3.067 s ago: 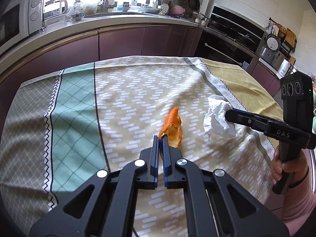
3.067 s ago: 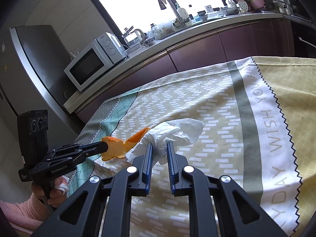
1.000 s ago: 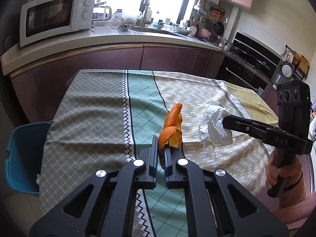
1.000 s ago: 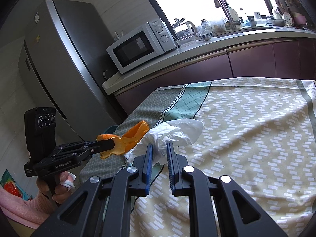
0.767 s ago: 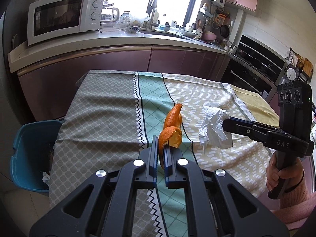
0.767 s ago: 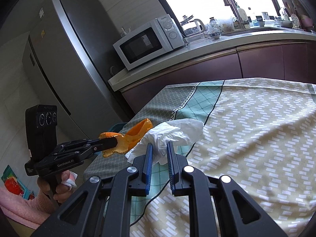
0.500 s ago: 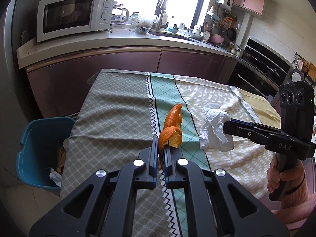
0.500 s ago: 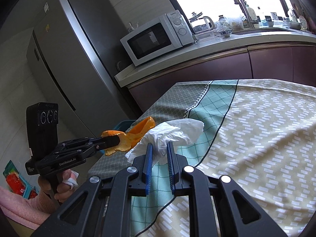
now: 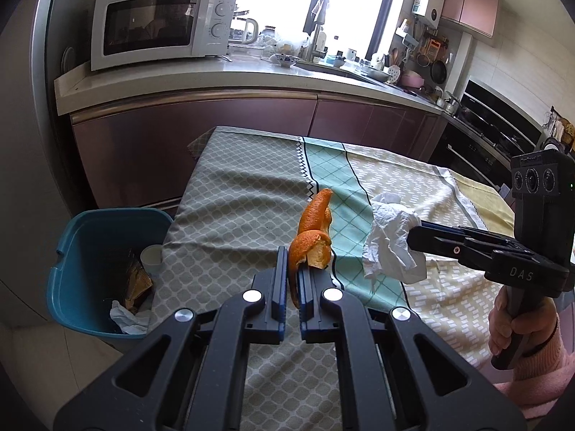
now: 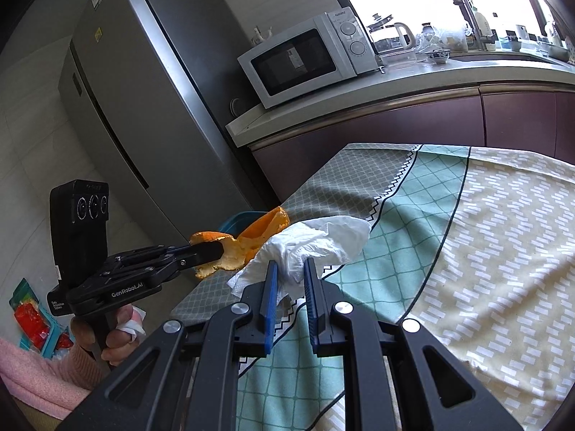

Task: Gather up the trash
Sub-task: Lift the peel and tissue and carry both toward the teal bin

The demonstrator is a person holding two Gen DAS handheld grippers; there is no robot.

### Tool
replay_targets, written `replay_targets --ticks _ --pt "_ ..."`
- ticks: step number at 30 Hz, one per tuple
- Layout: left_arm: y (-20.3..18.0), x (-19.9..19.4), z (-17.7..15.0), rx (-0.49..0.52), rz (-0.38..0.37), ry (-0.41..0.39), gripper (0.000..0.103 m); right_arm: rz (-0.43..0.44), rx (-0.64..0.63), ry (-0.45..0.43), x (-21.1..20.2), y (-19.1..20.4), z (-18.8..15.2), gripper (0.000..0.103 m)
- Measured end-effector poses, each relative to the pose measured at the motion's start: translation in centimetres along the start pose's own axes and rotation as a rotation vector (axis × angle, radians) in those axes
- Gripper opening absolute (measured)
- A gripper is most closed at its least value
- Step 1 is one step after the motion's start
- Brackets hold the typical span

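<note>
Wrist views converging over tablecloth

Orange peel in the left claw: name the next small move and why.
Probably carry the curled orange peel, clamped in the left claw, leftward past the table edge until it hangs over the open blue plastic bin, since it is above the patterned tablecloth now.

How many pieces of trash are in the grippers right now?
2: an orange peel in the left gripper, a crumpled tissue in the right gripper.

Bin left of table
</note>
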State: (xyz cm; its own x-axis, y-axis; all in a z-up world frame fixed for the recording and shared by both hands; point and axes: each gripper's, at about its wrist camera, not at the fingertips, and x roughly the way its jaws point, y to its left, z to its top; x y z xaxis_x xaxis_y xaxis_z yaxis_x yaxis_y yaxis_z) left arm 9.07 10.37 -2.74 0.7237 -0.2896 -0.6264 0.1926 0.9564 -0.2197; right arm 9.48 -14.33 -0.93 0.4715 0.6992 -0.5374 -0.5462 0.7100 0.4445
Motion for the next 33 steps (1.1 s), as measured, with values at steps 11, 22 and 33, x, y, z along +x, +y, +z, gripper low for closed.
replay_targets --ticks 11,22,33 --pt "2.0 -1.7 -0.2 -0.033 0.043 -0.022 0.005 0.037 -0.032 0.024 2.0 1.9 0.8 0.013" --pt "3.8 -3.2 -0.4 -0.067 0.074 -0.047 0.005 0.061 -0.061 0.041 3.5 3.6 1.4 0.013" --pt "5.7 -4.4 -0.6 -0.095 0.111 -0.069 0.005 0.084 -0.097 0.054 4.9 5.3 2.0 0.013"
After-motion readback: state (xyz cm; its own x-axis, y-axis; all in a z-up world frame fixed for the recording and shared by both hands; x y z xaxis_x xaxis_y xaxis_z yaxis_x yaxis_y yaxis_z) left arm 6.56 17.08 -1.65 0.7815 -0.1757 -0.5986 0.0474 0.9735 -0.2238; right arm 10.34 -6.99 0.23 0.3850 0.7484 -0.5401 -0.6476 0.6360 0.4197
